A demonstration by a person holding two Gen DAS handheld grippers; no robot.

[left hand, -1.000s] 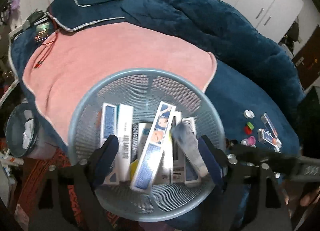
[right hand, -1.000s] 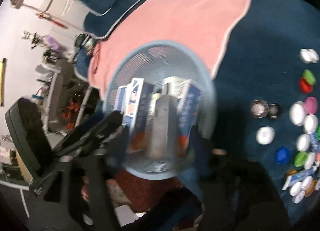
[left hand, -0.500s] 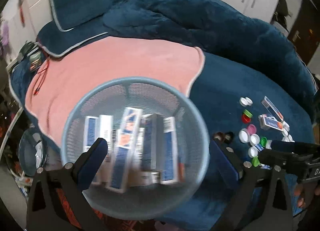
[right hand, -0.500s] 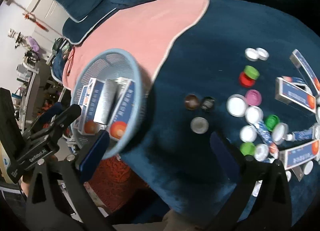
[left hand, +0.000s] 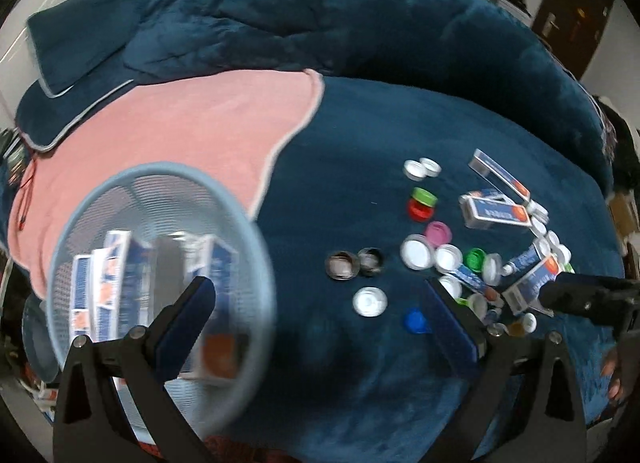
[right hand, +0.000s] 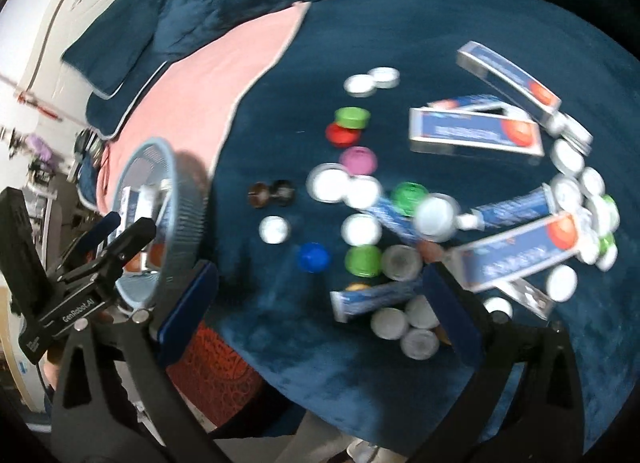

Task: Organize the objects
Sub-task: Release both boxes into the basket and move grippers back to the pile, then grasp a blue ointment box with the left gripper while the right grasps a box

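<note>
A light blue mesh basket (left hand: 100,199) holds several blue and white toothpaste boxes (left hand: 116,267) at the left of a dark blue bedspread; it also shows in the right wrist view (right hand: 188,199). To its right lie loose toothpaste boxes (right hand: 476,133), tubes (right hand: 512,211) and several coloured bottle caps (right hand: 352,119), also in the left wrist view (left hand: 424,199). My left gripper (left hand: 324,327) is open and empty between basket and caps. My right gripper (right hand: 320,299) is open and empty above the caps and a tube (right hand: 376,299).
A pink towel (left hand: 180,119) lies behind the basket. A folded dark blue quilt (left hand: 320,23) is heaped at the back. The bed's near edge drops to a red patterned rug (right hand: 224,359). White cupboards and a dark door (left hand: 568,19) stand beyond.
Both grippers have swung right, from over the basket to over the caps and boxes. The grey tube that the right gripper held over the basket now lies in the basket. Both are open.
</note>
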